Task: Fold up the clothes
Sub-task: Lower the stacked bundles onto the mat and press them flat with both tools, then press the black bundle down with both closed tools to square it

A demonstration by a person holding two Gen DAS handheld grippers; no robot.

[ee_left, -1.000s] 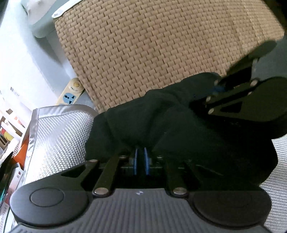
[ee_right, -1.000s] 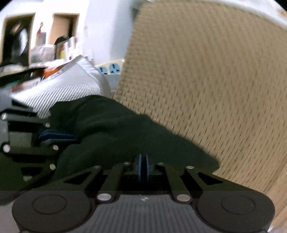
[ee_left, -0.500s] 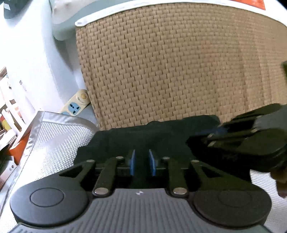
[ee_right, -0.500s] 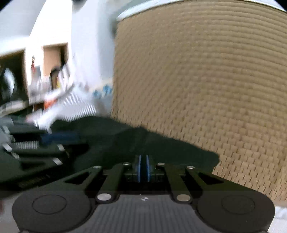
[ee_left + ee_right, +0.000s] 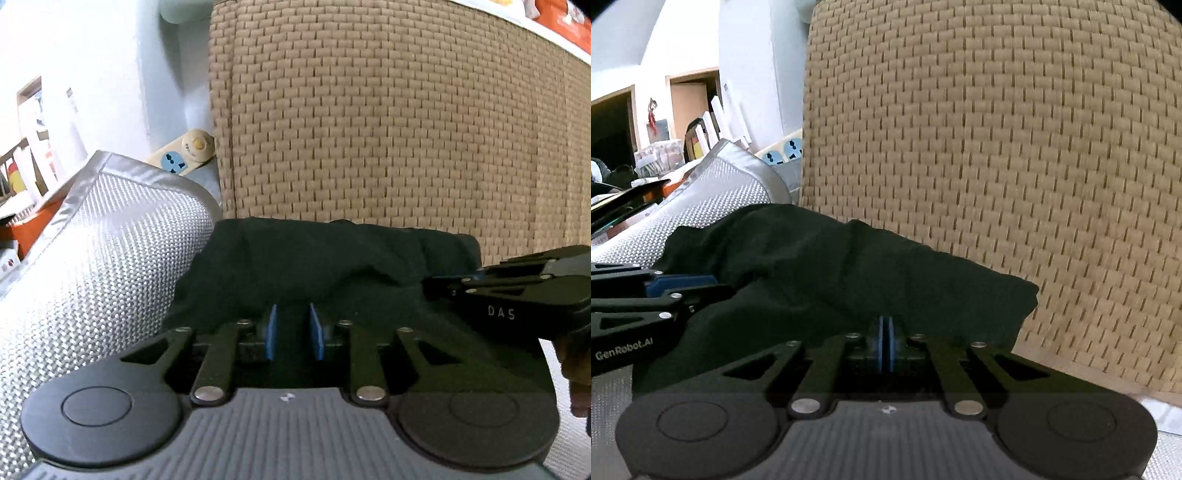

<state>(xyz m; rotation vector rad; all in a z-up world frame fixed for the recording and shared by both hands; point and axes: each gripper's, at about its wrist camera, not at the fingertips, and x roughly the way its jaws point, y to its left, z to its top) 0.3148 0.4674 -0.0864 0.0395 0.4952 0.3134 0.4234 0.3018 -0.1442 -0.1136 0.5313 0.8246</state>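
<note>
Silver mat at left. Black garment lies bunched on it against wicker panel. Left gripper: jaws just opening, apart, off cloth. Right gripper: jaws closed, pinching garment edge.

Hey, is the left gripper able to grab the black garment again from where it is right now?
Probably yes. The left gripper has just been opening and its pads stand apart over the black garment, nothing between. The right gripper, beside it, is shut at the cloth's edge.

Dark garment (bunched) against woven panel
</note>
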